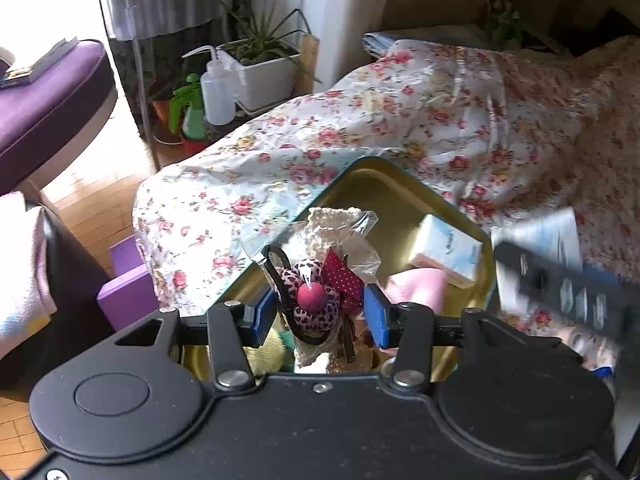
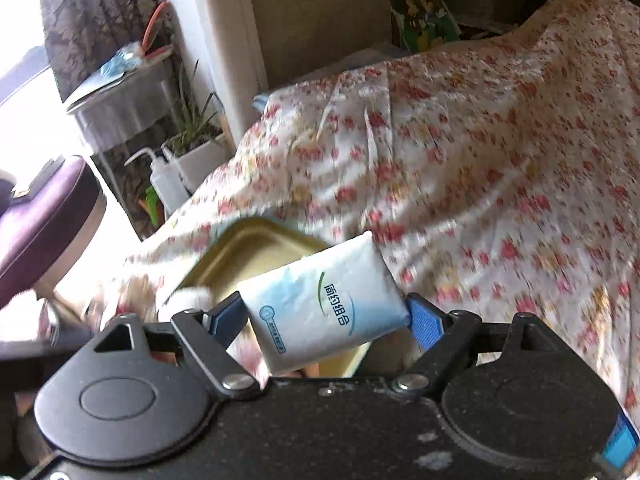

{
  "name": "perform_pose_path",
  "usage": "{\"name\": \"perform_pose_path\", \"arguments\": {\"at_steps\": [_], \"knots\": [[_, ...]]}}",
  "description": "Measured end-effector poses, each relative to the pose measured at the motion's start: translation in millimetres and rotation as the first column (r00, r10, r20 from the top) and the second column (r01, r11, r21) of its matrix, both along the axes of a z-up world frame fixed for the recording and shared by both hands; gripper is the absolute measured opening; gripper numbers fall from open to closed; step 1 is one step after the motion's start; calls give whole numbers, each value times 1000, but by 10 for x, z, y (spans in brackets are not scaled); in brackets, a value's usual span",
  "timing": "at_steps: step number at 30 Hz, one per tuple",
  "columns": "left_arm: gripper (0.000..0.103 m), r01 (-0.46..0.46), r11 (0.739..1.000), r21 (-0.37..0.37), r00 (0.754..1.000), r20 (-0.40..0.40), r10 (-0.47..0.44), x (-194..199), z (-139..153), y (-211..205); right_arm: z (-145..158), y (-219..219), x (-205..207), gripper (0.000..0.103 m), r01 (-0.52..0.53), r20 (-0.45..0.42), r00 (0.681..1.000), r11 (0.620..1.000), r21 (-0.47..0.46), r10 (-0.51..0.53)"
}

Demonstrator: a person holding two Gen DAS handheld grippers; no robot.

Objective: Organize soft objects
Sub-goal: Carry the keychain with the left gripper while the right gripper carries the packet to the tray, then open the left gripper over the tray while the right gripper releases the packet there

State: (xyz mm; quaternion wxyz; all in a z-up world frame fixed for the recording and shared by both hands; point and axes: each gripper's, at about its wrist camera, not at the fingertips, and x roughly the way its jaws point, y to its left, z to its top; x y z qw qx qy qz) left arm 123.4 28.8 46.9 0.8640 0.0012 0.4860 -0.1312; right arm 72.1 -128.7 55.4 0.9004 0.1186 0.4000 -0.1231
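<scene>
your left tongs (image 1: 320,312) clamp a clear bag of hair ties (image 1: 320,280), your right tongs (image 2: 326,320) a white-blue tissue pack (image 2: 320,300), both above the gold rectangular tin (image 1: 380,188), apparently for packing.

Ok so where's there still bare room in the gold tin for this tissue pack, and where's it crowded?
The tin's far end, toward the floral cloth, is bare metal. The near end is crowded: a tissue pack, a pink soft thing, and the bagged hair ties in the left claw. The right claw holds another tissue pack at the tin's edge.
</scene>
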Motion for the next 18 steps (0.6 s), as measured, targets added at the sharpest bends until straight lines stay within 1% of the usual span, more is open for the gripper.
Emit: {"name": "perform_pose_path", "arguments": {"at_steps": [3, 6, 8, 11, 13, 15, 18], "knots": [[47, -4, 1000, 13, 1000, -5, 4, 17, -38, -5, 5, 17, 261, 85, 2, 11, 1000, 1000, 9, -2], [50, -6, 1000, 28, 1000, -7, 6, 16, -61, -30, -18, 40, 470, 86, -3, 20, 1000, 999, 36, 2], [57, -6, 999, 40, 1000, -4, 6, 15, -62, -45, -41, 64, 573, 87, -9, 27, 1000, 999, 45, 8], [62, -6, 999, 31, 1000, -2, 6, 17, -53, -44, -67, 97, 624, 88, -10, 36, 999, 999, 45, 8], [63, -12, 999, 34, 1000, 0, 12, 19, -49, -44, -72, 95, 631, 89, -19, 44, 999, 998, 57, 16], [64, -20, 999, 38, 1000, -1, 20, 25, -52, -37, -65, 85, 615, 89, -4, 41, 999, 999, 51, 2], [68, -23, 999, 36, 1000, -9, 24, 30, -58, -19, -49, 42, 549, 89, 10, 31, 999, 999, 53, -12]]}}
